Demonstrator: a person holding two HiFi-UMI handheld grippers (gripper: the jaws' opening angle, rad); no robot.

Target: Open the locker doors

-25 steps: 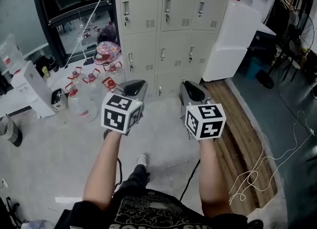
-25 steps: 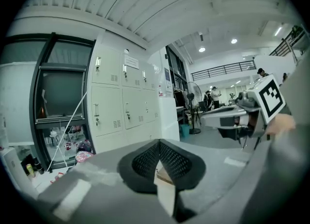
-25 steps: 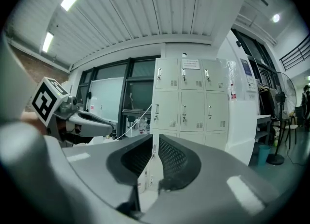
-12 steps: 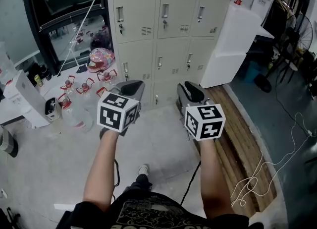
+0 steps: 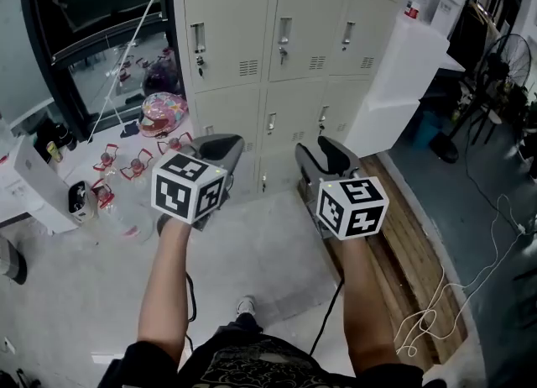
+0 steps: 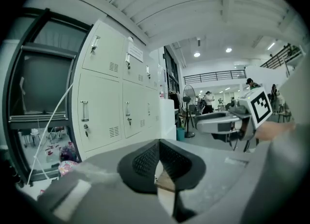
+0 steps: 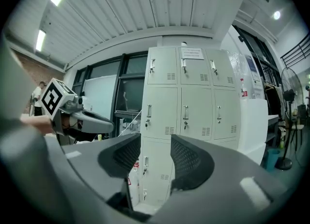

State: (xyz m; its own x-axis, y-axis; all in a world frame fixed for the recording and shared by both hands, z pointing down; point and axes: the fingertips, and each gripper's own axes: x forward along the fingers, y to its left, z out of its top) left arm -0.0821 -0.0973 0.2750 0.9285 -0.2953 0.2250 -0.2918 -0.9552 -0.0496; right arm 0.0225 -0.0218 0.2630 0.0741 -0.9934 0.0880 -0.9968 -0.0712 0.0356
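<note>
A bank of cream locker doors (image 5: 285, 42) stands ahead, all closed, each with a vertical handle (image 5: 198, 38) and a key below it. Both grippers are held level in front of it, well short of the doors. My left gripper (image 5: 225, 143) points at the left column; its pads meet at the tip (image 6: 158, 143) with nothing in them. My right gripper (image 5: 323, 151) points at the middle column. Its jaws (image 7: 156, 143) have just been opening and stand apart, with only the lockers (image 7: 193, 102) showing between them.
Several red-capped water bottles (image 5: 117, 168) and a pink patterned object (image 5: 162, 113) lie on the floor left of the lockers. A white counter (image 5: 398, 76) abuts them on the right. Wooden planks (image 5: 403, 235) and loose cables (image 5: 453, 294) cover the floor at right.
Both hands have moved forward towards the lockers, which now sit larger and nearer in the head view. The bottles have slid left and down in the picture.
</note>
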